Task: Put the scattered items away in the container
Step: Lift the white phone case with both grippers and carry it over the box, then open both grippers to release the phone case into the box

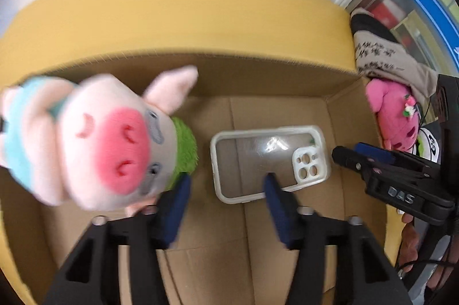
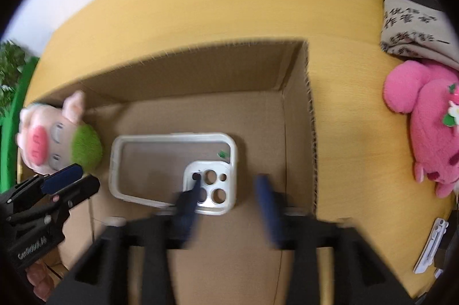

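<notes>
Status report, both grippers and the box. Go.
Left gripper open, right gripper open, both empty. Pale pink pig plush and clear phone case in cardboard box. Nothing blocking.

Your left hand-held gripper (image 1: 226, 190) stood with its jaws apart over the open cardboard box (image 1: 200, 75) on the yellow table (image 1: 172, 4). The pig plush (image 1: 94, 138) was blurred just left of its left finger. A clear phone case (image 1: 269, 161) lay flat on the box floor.

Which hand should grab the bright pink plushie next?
The right one, probably. The bright pink plushie lies outside the cardboard box on its right, the right gripper's side, and those jaws are open and empty. The left gripper is farther away.
</notes>
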`<state>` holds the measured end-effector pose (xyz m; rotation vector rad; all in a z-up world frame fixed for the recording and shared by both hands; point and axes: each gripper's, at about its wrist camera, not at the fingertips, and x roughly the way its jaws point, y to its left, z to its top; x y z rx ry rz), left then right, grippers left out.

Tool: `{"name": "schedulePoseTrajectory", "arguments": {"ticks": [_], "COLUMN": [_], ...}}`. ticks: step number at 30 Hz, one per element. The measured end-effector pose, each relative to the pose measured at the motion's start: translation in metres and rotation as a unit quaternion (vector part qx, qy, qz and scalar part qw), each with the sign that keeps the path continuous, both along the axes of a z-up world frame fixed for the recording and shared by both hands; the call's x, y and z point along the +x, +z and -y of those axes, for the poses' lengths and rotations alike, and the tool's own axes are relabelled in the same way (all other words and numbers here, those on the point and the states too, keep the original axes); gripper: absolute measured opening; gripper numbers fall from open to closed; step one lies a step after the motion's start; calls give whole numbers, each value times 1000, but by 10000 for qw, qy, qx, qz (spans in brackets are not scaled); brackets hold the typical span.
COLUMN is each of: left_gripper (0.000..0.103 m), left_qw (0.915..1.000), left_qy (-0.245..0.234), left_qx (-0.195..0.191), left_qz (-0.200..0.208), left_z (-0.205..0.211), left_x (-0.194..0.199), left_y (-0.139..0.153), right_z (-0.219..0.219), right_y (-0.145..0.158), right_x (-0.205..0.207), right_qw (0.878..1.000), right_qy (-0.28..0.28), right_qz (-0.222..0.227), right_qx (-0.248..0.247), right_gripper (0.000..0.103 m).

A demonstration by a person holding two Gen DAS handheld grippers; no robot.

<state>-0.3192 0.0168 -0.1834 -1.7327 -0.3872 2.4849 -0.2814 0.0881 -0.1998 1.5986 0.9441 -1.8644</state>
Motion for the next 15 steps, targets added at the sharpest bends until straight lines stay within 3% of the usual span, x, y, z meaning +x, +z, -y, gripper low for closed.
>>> {"name": "schedulePoseTrajectory", "arguments": {"ticks": [1,10,15], "left_gripper": [66,94,97], "left_qw": [9999,9928,9885], "left_qy": [-3,189,278], "left_qx": [-75,-493,-657], "left_qz": [-92,-1076,-1335], "left_z": [0,12,22], "left_x": [4,85,136], "left_y": [9,127,166], "right_z": [-1,1,0], "right_y": [10,106,141], "right_x": [5,93,129], "right_qw": [9999,9968,9951], "right_qy": [26,366,409], "right_qz": [-3,-377,-578], "right_qx": [-141,-596,-693], "right_gripper": [63,70,70]}}
